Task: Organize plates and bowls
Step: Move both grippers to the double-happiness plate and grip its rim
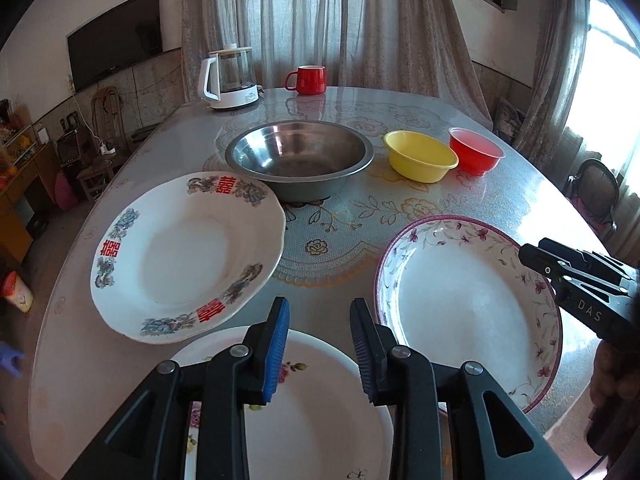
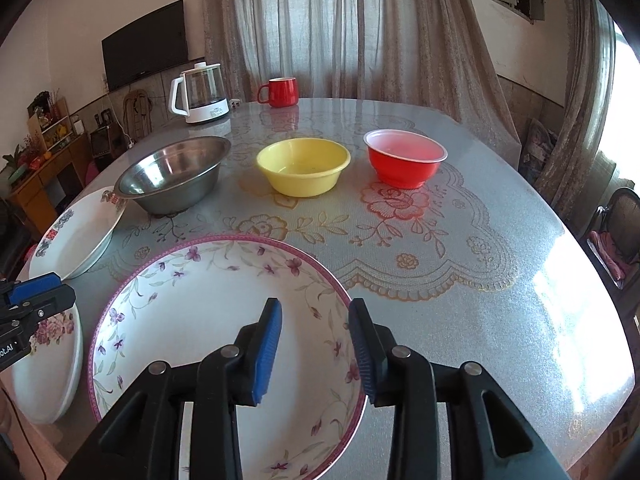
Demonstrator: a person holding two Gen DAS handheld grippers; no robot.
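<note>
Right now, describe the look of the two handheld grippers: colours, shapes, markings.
The left gripper and right gripper match: black angular plastic arms joined by round silver pivot pins, each with two jaws faced in ribbed blue pads. Triangular cut-outs lighten the outer arms. From the left wrist view, white letters "DAS" show on the right gripper's black side; from the right wrist view, partial white lettering ending "ot.AI" marks the left one. No cables visible.

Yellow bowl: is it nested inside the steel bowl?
No, the yellow bowl sits on the table apart from the steel bowl.
</note>
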